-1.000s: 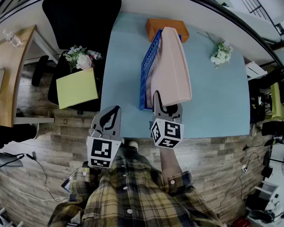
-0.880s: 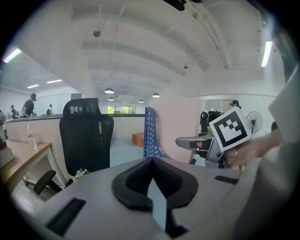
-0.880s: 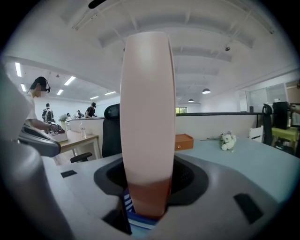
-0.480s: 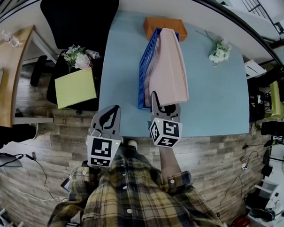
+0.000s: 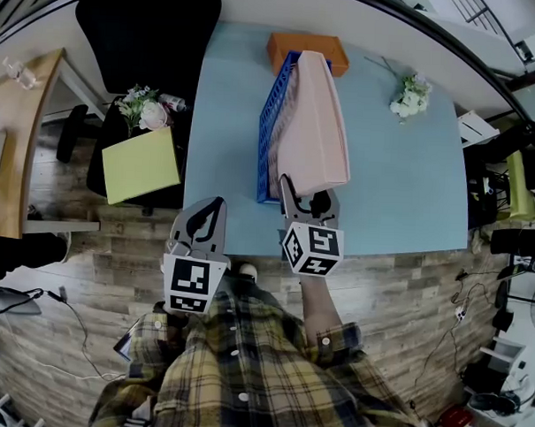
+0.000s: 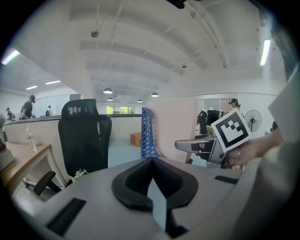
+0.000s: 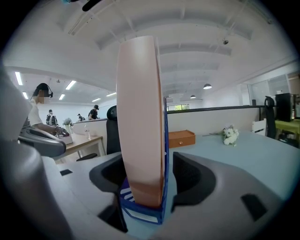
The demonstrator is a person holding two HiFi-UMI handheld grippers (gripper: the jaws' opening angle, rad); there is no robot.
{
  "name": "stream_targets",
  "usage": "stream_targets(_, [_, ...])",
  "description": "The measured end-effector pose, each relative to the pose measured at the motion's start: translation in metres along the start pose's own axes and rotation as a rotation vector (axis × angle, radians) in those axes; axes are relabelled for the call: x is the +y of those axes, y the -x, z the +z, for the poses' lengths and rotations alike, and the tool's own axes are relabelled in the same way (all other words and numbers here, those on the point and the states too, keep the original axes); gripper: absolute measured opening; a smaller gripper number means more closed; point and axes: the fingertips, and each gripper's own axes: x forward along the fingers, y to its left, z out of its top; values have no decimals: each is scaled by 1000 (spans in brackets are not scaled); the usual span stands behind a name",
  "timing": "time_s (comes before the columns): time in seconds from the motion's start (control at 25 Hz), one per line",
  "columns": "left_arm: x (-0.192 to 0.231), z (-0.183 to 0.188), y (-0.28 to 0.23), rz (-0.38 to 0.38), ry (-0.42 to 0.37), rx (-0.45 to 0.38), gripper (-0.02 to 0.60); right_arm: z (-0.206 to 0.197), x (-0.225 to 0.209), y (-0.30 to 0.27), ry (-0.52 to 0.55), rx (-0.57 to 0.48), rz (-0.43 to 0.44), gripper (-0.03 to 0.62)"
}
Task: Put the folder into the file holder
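Now shows, from overhead, a pink folder [image 5: 314, 122] standing on its long edge inside a blue mesh file holder [image 5: 269, 129] on a pale blue table [image 5: 402, 170]. Runs lengthwise away from the person, far end near an orange box [image 5: 306, 49] at the back of the table, near end between the jaws of the right gripper [image 5: 311, 194].

Compared with a second ago, leans a little less: then fanned farther out to the right over the table, now drawn slightly closer to the holder's wall, though still tipped rightward at the top. Hard to size up exactly, with some of the shift possibly down to the head camera moving.

Along the right gripper's own jaws, shows them spread apart, one on each side of the folder's near corner and the holder's end wall, with a sliver of table visible beside the right-hand jaw.

Places the left gripper [image 5: 213, 206] at the table's near edge, well apart from the holder, jaws closed tip to tip on nothing.

Suggests a task almost done: folder already in the holder, only being squared up. Probably calls for a last nudge leftward, then a clean withdrawal without dragging the light holder along.
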Motion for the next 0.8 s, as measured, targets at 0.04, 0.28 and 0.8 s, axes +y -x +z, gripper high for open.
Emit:
stream_targets(0.04, [-1, 0, 1, -1, -1, -1, -9, 0, -1, 1, -2, -2, 0, 273])
stream_targets(0.28, [-7, 1, 8, 0, -7, -13, -9, 4, -1, 11, -22, -14, 8, 273])
stream_targets(0.8, [-25, 3, 34, 14, -24, -47, -9, 18, 5, 50, -59, -60, 53, 273])
